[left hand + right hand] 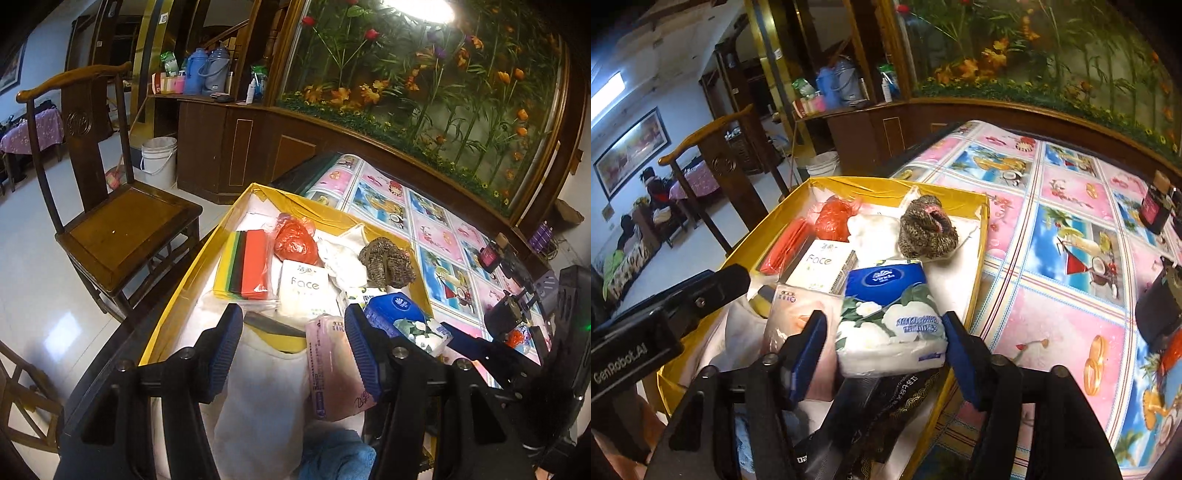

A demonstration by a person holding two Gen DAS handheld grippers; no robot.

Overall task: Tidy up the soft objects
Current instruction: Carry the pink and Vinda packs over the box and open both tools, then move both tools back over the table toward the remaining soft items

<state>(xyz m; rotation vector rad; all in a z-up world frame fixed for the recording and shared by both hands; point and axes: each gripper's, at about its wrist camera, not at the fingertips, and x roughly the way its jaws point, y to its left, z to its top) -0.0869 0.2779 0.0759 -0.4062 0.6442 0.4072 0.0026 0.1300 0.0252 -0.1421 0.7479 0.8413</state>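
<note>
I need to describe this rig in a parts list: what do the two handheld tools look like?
Both are black, angular plastic tools. The left tool and right tool each have two fingers faced with ribbed dark-blue pads, joined by round pivot bolts. In the right wrist view, the left tool's body carries white "GenRobot.AI" lettering.

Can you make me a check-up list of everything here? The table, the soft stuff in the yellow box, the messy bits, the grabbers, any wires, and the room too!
Surface: table under a pink-and-blue picture cloth.
Job's things: yellow box holding a blue tissue pack, pink pack, white "Face" pack, red bag, coloured cloth stack, speckled knit piece and white cloth.
Clutter: dark jar on the table's far right side.
Grippers: left hand-held gripper open above the white cloth and pink pack; right hand-held gripper open, blue tissue pack between its jaws, not pressed.
Cables: nothing seen.
Surroundings: wooden chair, white bucket, flower-filled glass case.
</note>
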